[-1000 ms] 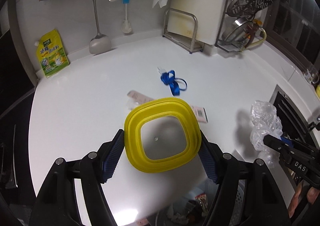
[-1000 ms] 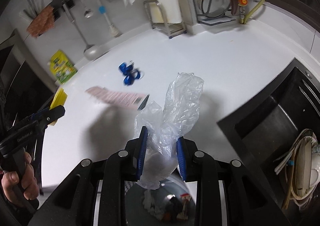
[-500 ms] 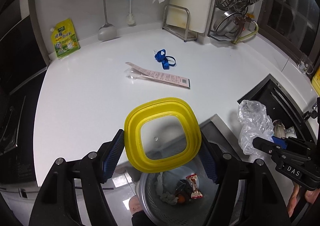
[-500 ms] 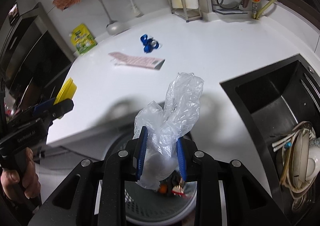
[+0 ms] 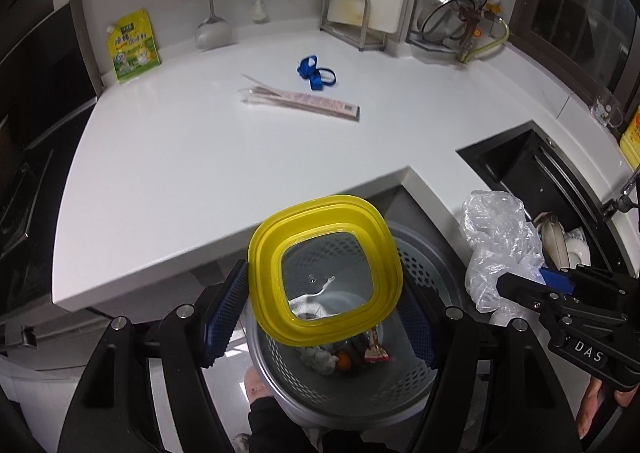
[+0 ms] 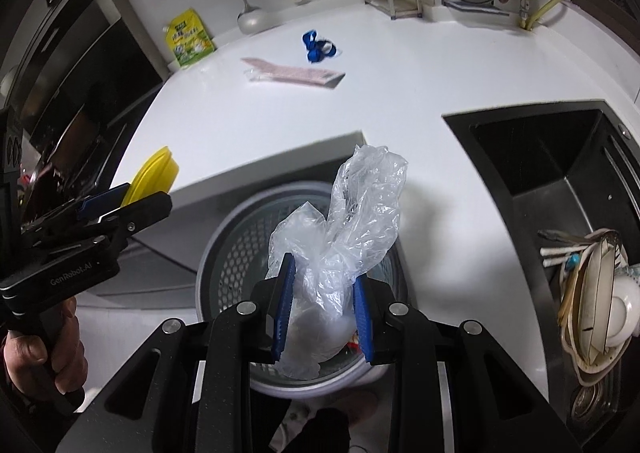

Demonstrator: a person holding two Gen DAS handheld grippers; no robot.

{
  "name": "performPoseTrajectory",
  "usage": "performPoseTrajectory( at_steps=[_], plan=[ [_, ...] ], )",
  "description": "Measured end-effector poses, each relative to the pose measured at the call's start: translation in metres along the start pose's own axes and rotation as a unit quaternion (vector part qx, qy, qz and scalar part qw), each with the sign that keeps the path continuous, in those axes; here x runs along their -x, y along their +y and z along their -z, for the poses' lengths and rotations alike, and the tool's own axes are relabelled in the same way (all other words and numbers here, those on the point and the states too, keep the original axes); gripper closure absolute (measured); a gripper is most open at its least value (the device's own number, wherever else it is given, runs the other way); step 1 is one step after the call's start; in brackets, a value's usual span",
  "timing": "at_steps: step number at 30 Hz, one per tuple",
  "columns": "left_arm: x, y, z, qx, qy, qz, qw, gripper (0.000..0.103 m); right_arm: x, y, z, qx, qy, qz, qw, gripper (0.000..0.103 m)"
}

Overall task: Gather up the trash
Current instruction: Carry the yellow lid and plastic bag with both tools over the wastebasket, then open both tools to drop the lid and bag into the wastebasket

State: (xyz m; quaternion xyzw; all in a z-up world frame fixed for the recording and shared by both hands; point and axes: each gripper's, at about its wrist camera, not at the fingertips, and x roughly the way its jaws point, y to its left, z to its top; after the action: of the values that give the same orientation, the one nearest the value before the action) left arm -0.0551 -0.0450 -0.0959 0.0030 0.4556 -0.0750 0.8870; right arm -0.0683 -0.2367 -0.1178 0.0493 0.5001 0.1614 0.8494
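Note:
My left gripper [image 5: 322, 305] is shut on a yellow-rimmed clear lid [image 5: 264, 261] and holds it above the grey perforated trash bin [image 5: 424, 273]. My right gripper [image 6: 322, 317] is shut on a crumpled clear plastic bag [image 6: 360, 205], held over the same bin [image 6: 224, 253]. The bag also shows in the left wrist view [image 5: 500, 241], and the lid in the right wrist view [image 6: 154, 177]. On the white counter [image 5: 200, 157] lie a pink chopstick wrapper [image 5: 304, 101] and a blue ribbon [image 5: 316, 73].
The bin holds wrappers and scraps [image 5: 348, 357] and stands on the floor below the counter edge. A black sink [image 6: 560, 181] with dishes [image 6: 592, 293] is to the right. A yellow pouch [image 5: 132, 45], hanging utensils and a dish rack [image 5: 460, 1] line the back wall.
Both grippers have pulled back from the counter and now hover over the trash bin, still holding the lid and the bag. The wrapper and ribbon stay on the counter.

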Motion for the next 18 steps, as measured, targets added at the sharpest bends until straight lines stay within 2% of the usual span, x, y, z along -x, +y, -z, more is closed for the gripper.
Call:
performPoseTrajectory(
  at_steps=[8,18],
  plan=[
    [-0.010,-0.004,0.019,0.007,0.028,-0.008,0.9995,0.034,-0.018,0.009,0.017,0.016,0.031,-0.015,0.999,0.076],
    [-0.008,0.002,0.022,0.016,0.034,-0.010,0.9993,0.034,-0.027,0.018,0.016,0.022,0.044,-0.027,0.998,0.076]
  ],
)
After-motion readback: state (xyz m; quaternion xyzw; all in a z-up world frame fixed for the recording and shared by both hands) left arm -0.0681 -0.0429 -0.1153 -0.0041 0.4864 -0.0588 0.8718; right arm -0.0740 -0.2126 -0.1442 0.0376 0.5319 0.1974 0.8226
